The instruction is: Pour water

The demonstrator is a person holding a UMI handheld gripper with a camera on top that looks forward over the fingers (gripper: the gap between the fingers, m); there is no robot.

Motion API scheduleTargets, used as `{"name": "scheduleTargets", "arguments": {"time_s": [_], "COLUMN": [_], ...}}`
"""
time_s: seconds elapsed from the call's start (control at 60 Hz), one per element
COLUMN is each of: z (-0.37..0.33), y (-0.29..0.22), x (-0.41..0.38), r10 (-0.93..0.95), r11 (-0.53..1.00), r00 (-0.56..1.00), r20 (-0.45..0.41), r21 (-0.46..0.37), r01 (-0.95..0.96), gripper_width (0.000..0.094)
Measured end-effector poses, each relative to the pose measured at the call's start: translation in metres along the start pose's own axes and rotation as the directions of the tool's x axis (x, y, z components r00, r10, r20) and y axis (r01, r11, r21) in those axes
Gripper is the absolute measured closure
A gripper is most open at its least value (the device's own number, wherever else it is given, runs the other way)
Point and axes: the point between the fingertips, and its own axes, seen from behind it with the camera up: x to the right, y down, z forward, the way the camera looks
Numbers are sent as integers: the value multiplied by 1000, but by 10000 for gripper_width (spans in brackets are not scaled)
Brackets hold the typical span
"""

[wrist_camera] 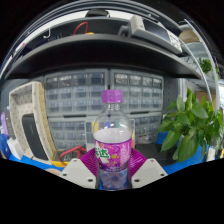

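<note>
Now you are gripping the clear plastic bottle with purple cap and label (pixel 113 140) in the tongs (pixel 113 172); it is probably slippery, so clamp the labelled middle.

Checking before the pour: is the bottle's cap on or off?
On: the pink cap sits atop the upright bottle between the fingers.

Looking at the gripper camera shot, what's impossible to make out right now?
- Clear plastic bottle with purple cap and purple label, gripper view: its base is cut off at the bottom, and the label print is too small to read.
- Gripper: only the white finger tips flank the bottle; actual pressing contact is unclear.
- No cup or other receiving vessel shows.
- Green leafy plant: its pot is hidden.
</note>
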Motion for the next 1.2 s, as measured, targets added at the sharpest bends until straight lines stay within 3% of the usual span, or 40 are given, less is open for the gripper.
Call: {"name": "scheduleTargets", "arguments": {"time_s": [0.167,0.2,0.333,0.517,0.567,0.667,0.817,0.967,1.2], "z": [15,16,7,5,6,4,-34,-95,-193], "y": [57,47,50,50,54,77,98,118,64], "x": [8,8,8,8,9,16,9,-1,-54], "r10": [-21,-14,17,11,17,-5,2,-26,-22], "r11": [998,1000,999,999,1000,998,996,985,982], "r00": [1000,1000,1000,1000,1000,1000,1000,1000,998], "r20": [13,18,25,23,18,-13,1,-3,57], "r21": [-53,11,43,41,17,-62,-86,-169,-185], "r01": [22,14,-18,-12,-17,5,-2,25,32], "gripper_width": [552,551,542,430,346,56,73,74,70]}}
